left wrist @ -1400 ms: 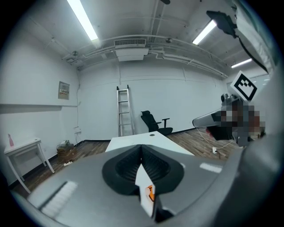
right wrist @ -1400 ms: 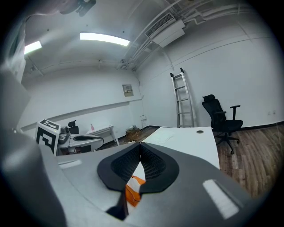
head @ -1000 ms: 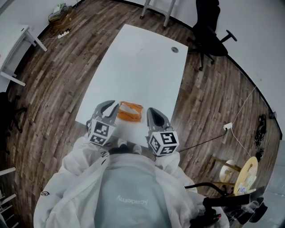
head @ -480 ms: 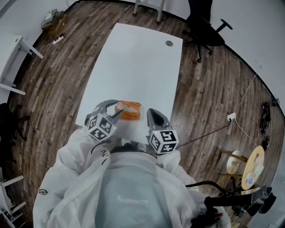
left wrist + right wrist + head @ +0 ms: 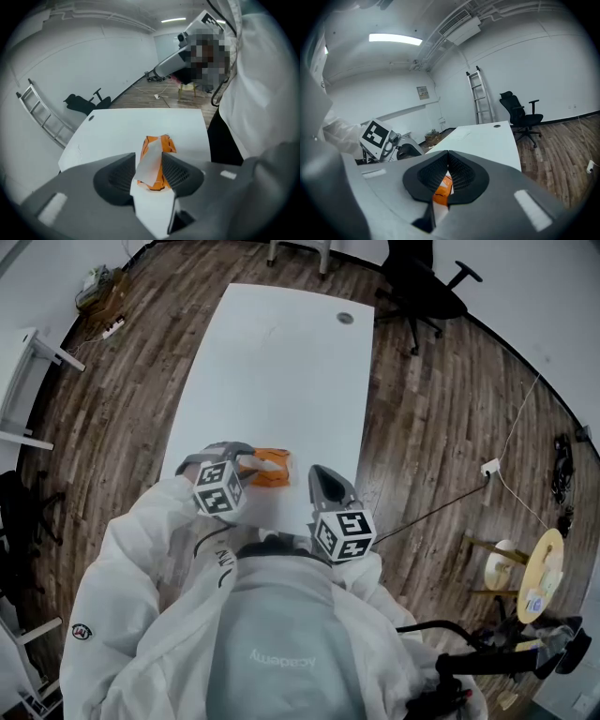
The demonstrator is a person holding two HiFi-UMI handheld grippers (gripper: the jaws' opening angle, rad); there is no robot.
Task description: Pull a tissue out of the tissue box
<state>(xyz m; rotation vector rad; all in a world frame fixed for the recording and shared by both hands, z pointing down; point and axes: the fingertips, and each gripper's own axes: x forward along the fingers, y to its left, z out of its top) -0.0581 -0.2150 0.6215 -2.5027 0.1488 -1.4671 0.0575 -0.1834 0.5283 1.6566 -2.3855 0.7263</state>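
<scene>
White rectangular table (image 5: 272, 362) on dark wood-plank floor (image 5: 422, 446); black swivel chair (image 5: 417, 282) beyond far corner; metal ladder (image 5: 479, 98) against white wall (image 5: 543, 70); ceiling strip light (image 5: 395, 39).

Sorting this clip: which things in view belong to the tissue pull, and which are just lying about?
In the job: orange tissue box; tissue, between the jaws of the left gripper, which have just been opening; right gripper, shut; table.
Lying about: office chair; ladder; floor cable.
</scene>
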